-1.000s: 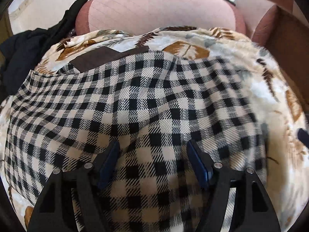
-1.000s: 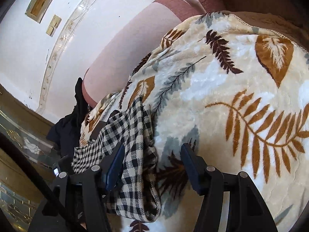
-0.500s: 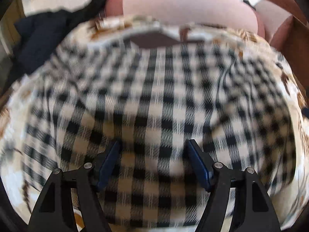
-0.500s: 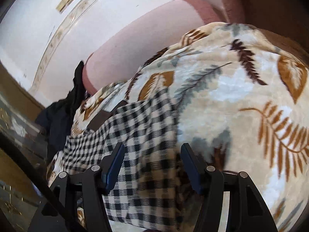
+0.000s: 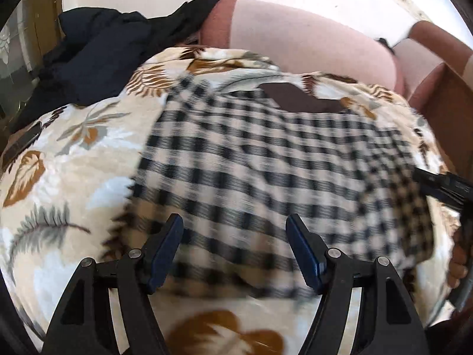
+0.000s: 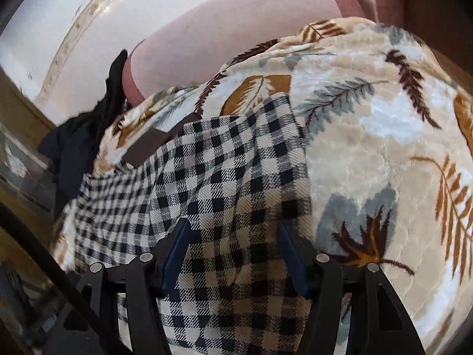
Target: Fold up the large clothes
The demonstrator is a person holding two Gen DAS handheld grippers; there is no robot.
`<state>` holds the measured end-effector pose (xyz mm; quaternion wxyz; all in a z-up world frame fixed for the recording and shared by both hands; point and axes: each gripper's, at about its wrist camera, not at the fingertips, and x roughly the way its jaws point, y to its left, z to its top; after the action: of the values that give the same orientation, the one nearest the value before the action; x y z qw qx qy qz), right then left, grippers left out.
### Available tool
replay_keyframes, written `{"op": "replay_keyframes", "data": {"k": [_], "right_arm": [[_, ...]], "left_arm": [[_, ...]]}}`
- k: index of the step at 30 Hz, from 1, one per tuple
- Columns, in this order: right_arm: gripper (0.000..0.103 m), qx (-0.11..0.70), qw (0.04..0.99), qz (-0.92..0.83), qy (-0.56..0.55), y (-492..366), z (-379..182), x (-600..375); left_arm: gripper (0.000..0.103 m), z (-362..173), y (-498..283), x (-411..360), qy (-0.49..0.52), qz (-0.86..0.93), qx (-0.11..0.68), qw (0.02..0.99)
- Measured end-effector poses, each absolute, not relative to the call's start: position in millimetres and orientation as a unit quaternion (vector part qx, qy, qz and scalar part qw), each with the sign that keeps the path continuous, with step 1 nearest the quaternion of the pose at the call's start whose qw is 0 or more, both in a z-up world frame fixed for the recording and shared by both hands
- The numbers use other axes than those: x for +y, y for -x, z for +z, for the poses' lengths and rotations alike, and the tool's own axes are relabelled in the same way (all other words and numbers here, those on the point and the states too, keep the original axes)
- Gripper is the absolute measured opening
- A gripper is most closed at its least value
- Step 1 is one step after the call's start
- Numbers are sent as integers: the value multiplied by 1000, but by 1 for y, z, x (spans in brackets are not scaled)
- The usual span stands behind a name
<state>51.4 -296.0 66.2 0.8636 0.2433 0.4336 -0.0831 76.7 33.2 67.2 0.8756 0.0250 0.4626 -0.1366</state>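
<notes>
Both grippers, left gripper (image 5: 233, 233) and right gripper (image 6: 233, 238), hover wide-jawed over checked garment (image 6: 224, 177).

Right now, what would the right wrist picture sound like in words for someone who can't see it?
A black-and-white checked garment lies spread on a leaf-patterned blanket, with the open right gripper above it, gripping nothing. Behind are a pink cushion and dark clothes.

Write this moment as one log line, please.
stage: folding | checked garment flat on leaf blanket | left tongs open, empty | right tongs open, empty | dark clothes aside
</notes>
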Motion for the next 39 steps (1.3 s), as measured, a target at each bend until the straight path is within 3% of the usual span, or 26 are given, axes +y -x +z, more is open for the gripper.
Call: {"op": "replay_keyframes", "data": {"k": [8, 16, 18, 20, 22, 23, 25, 28, 31, 35, 39], "right_arm": [[66, 492, 841, -132, -183, -39, 43, -295], [79, 513, 835, -176, -94, -1, 24, -297], [70, 507, 834, -152, -156, 7, 25, -304], [34, 507, 830, -93, -213, 10, 23, -299], [20, 514, 830, -77, -204, 11, 24, -289], [13, 519, 832, -92, -172, 11, 27, -287], [12, 525, 825, -119, -170, 16, 29, -298], [24, 528, 806, -223, -149, 30, 34, -329], [28, 491, 801, -298, -167, 42, 51, -353], [29, 396, 857, -228, -240, 25, 87, -344], [29, 397, 875, -52, -270, -48, 80, -292]], "left_arm": [[72, 25, -109, 45, -87, -135, 447, 880], [80, 17, -117, 38, -87, -135, 471, 868], [82, 17, -119, 40, -77, -132, 474, 867], [82, 16, -120, 41, -71, -129, 475, 868], [82, 17, -120, 42, -77, -131, 473, 868], [77, 20, -119, 44, -81, -130, 469, 870], [67, 32, -114, 56, -72, -117, 455, 880], [65, 56, -113, 89, -34, -85, 431, 898], [65, 75, -120, 114, -2, -68, 409, 910], [65, 80, -146, 107, 16, -79, 403, 912], [65, 65, -169, 75, 3, -112, 426, 898]]}}
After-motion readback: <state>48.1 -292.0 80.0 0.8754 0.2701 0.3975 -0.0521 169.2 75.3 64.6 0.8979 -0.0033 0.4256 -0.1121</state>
